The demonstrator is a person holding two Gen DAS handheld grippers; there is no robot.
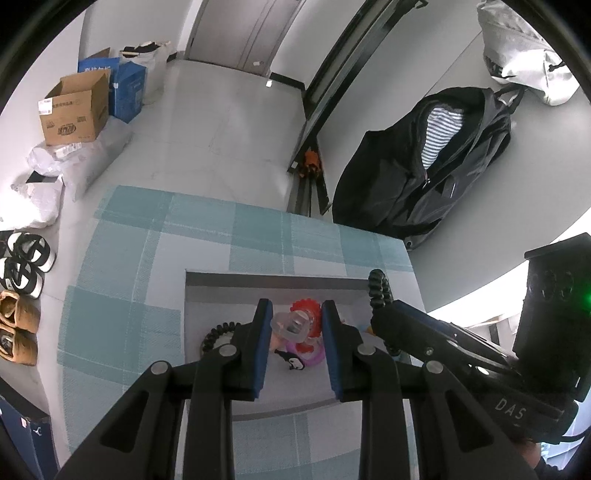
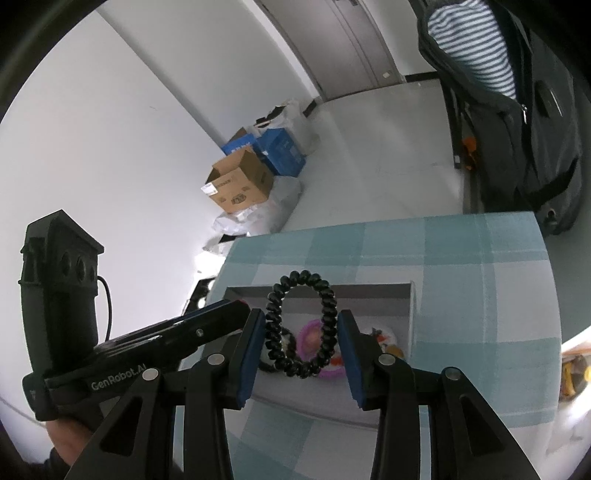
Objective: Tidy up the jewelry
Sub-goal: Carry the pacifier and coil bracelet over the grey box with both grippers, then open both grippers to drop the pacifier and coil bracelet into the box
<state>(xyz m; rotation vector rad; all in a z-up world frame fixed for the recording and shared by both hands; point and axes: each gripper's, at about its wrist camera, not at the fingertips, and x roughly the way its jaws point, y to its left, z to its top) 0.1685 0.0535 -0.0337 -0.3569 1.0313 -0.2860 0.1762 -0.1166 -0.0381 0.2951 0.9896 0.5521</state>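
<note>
a teal and white checked cloth (image 1: 140, 266) covers the table, and a shallow grey tray (image 1: 221, 284) sits on it. beyond the table lies a pale tiled floor (image 1: 229, 122) running to a grey door (image 1: 240, 29). against the white wall stand an open cardboard box (image 1: 74, 110) and blue boxes (image 1: 127, 90), with white plastic bags (image 1: 55, 166) and shoes (image 1: 22, 269) nearby. a black backpack (image 1: 424, 162) with striped fabric inside rests on a grey surface beside the table.

the left gripper (image 1: 295, 325) hangs over the tray, its blue pads clenched on a clear plastic piece (image 1: 291, 325); under it lie a red ring (image 1: 304, 308), a purple ring (image 1: 314, 356) and a small penguin figure (image 1: 293, 362).

the right gripper (image 2: 301, 332) is clamped on a black spiral hair tie (image 2: 301, 325), held upright above the tray, partly hiding the purple ring behind it.
</note>
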